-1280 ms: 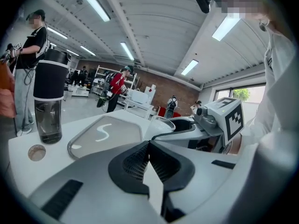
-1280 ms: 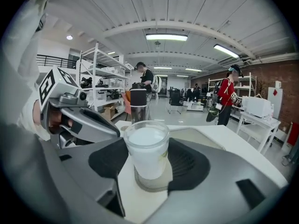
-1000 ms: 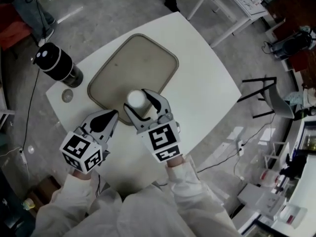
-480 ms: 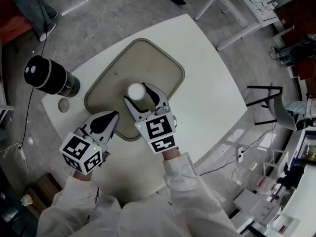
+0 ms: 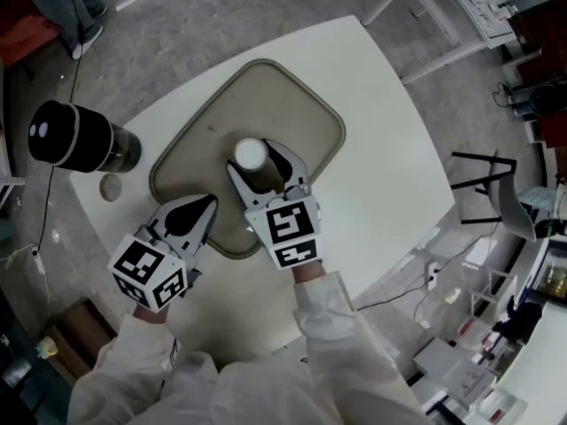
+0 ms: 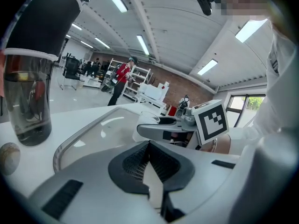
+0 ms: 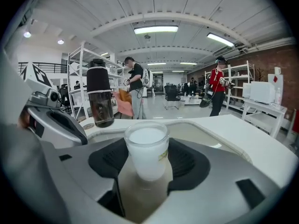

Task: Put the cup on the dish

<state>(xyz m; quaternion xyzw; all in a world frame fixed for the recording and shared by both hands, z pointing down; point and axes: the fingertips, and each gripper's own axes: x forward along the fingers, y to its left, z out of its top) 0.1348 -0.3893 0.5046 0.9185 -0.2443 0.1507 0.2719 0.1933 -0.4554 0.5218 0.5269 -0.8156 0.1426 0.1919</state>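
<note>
A white cup stands between the jaws of my right gripper, and the pads press it from both sides. In the right gripper view the cup sits upright over the beige dish. That dish is a rounded rectangular tray on the white table, and the cup is over its near middle. My left gripper rests at the tray's near left edge, shut with nothing in it. The left gripper view shows its closed fingers and, beyond them, the right gripper with the cup.
A tall dark bottle with a black lid stands at the table's left corner, with a small round object beside it. A folding chair is on the floor to the right. People stand among shelves far behind.
My right gripper has carried the cup from the tray's near edge further in over the tray. The left gripper has stayed in place.
</note>
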